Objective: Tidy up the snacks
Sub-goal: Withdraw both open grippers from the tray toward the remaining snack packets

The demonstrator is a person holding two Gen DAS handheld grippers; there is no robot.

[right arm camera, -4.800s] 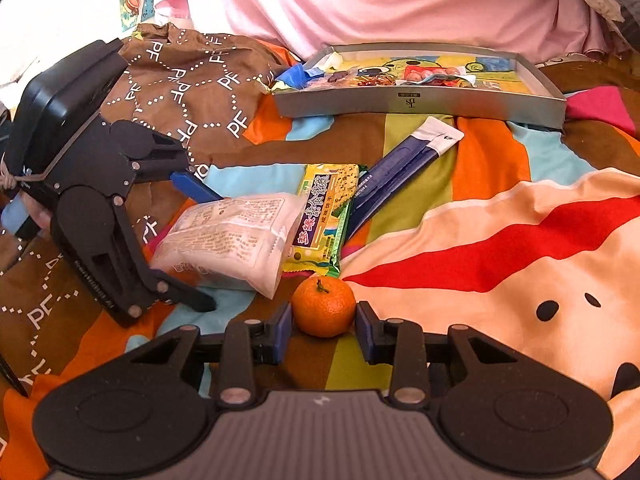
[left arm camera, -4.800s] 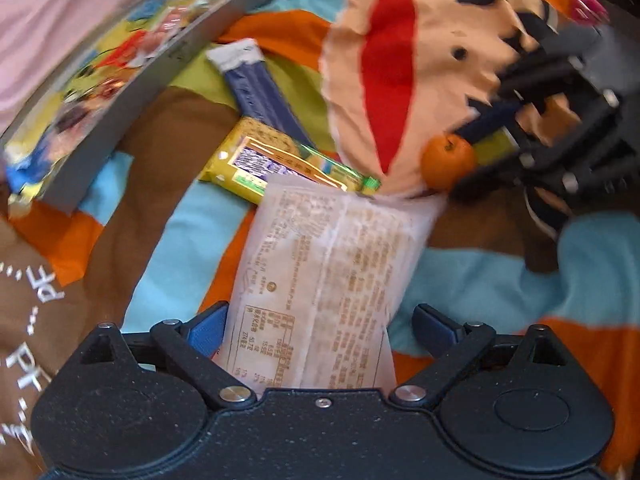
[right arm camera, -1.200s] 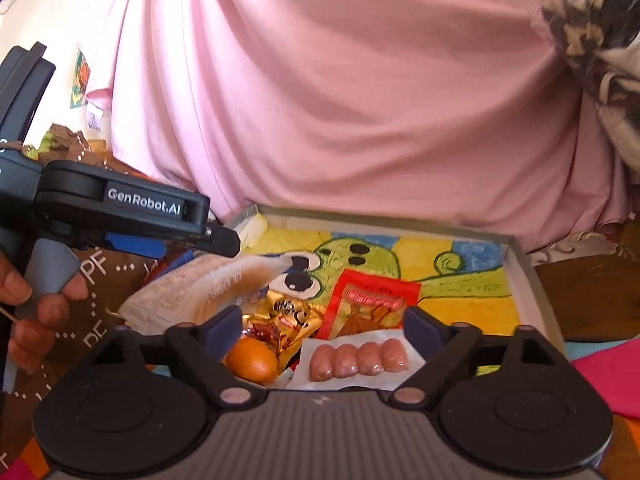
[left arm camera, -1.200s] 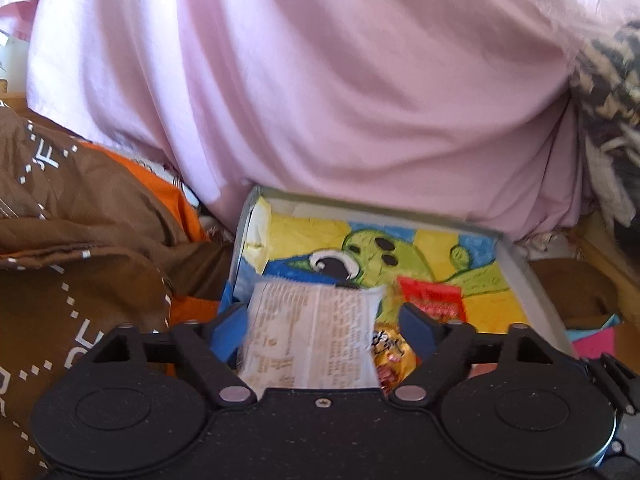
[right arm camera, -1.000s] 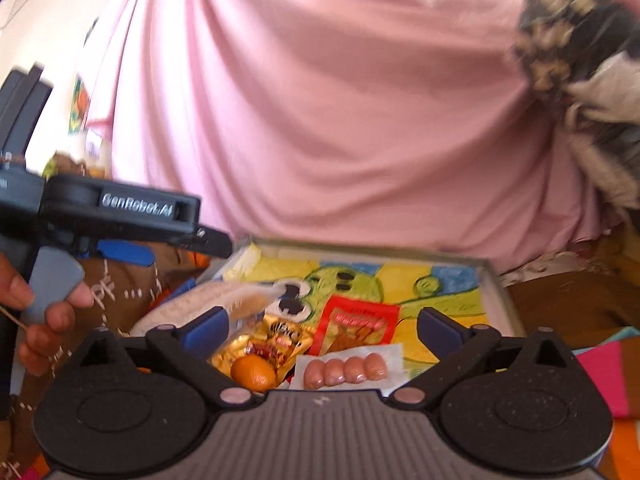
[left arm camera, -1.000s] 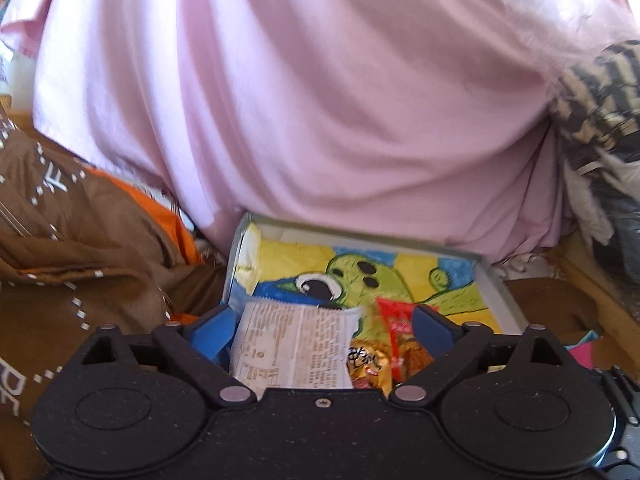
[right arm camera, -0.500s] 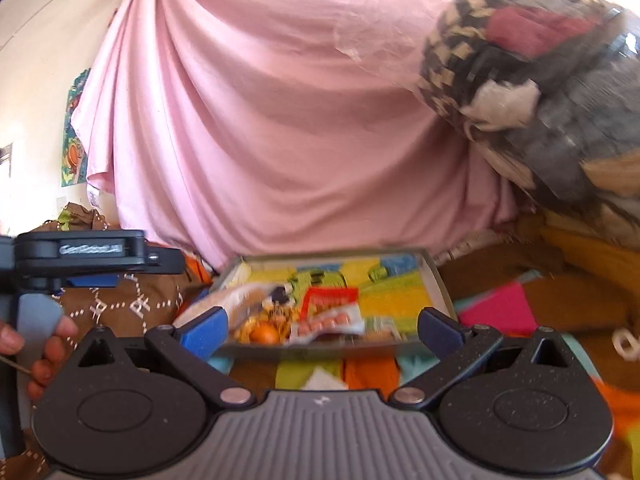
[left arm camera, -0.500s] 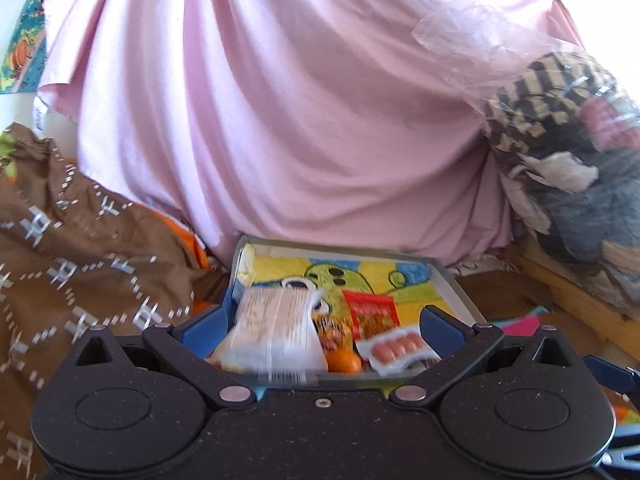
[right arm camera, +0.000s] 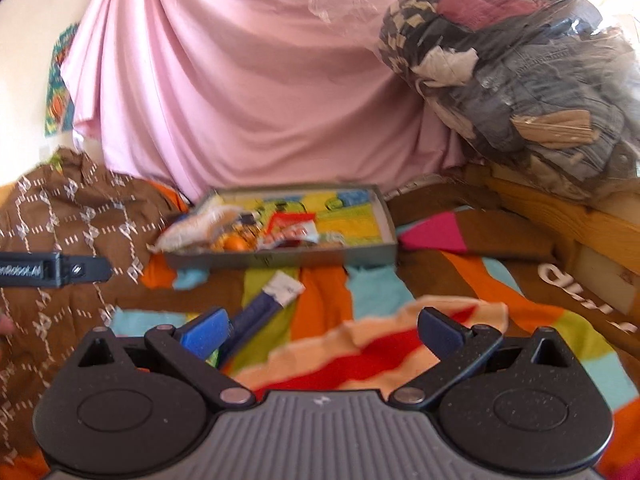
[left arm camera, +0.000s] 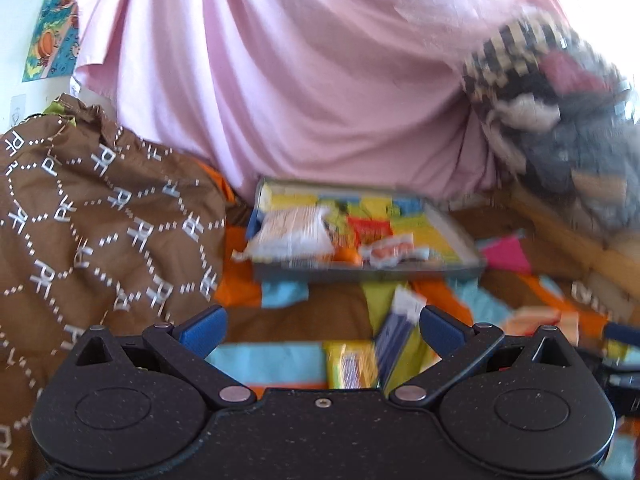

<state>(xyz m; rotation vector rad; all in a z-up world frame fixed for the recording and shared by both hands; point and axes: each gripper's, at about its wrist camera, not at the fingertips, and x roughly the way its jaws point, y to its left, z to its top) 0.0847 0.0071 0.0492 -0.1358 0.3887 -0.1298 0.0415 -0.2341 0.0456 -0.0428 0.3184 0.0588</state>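
While you hold both tools back from the grey tray [right arm camera: 280, 258] | your left gripper [left arm camera: 322, 330] gapes empty | your right gripper [right arm camera: 322, 330] likewise | white packet [left arm camera: 294, 230], tangerine [right arm camera: 235, 243] lie inside tray | blue bar [right arm camera: 260, 306], yellow pack [left arm camera: 350, 364] lie on blanket before tray

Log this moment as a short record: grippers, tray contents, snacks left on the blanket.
left gripper: open, empty
right gripper: open, empty
tray: on the blanket, holds white packet, red packet, orange, sausage pack
left on blanket: blue bar, yellow packet
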